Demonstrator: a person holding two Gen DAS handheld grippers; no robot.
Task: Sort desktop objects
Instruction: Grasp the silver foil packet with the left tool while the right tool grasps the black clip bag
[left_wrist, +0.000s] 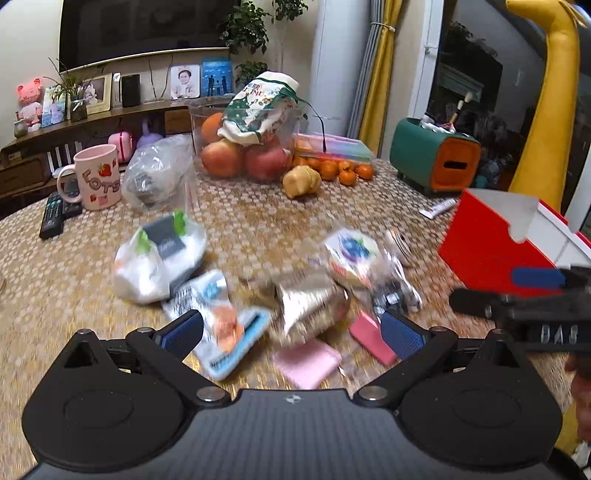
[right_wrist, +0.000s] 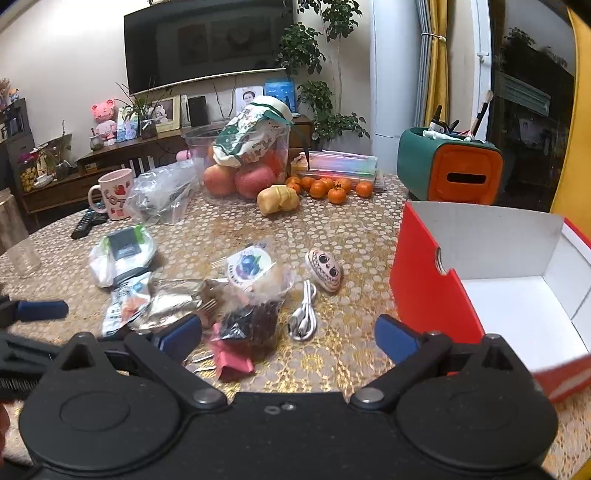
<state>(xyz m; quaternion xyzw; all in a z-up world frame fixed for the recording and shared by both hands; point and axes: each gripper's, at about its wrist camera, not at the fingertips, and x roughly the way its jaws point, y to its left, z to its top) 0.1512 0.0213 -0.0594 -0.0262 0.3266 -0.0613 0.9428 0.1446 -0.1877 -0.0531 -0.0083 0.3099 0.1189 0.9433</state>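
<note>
A pile of small items lies mid-table: a silver foil packet (left_wrist: 310, 306), a blue-and-orange snack packet (left_wrist: 225, 325), pink pads (left_wrist: 306, 360), a blueberry-label bag (right_wrist: 255, 273), a white cable (right_wrist: 303, 314), a painted face stone (right_wrist: 325, 269) and a white bag with a dark card (right_wrist: 123, 251). An open red box (right_wrist: 424, 288) with a white inside stands at right. My left gripper (left_wrist: 291, 332) is open and empty over the pile. My right gripper (right_wrist: 288, 338) is open and empty above the cable and the dark snack bag (right_wrist: 255, 321).
Behind stand a clear bowl (right_wrist: 280, 147) of apples, small oranges (right_wrist: 332, 190), a pink mug (right_wrist: 116, 195), a crumpled clear bag (right_wrist: 162, 195), remotes (right_wrist: 86, 223), a green-orange organiser (right_wrist: 450, 170) and a glass (right_wrist: 24, 256) at far left.
</note>
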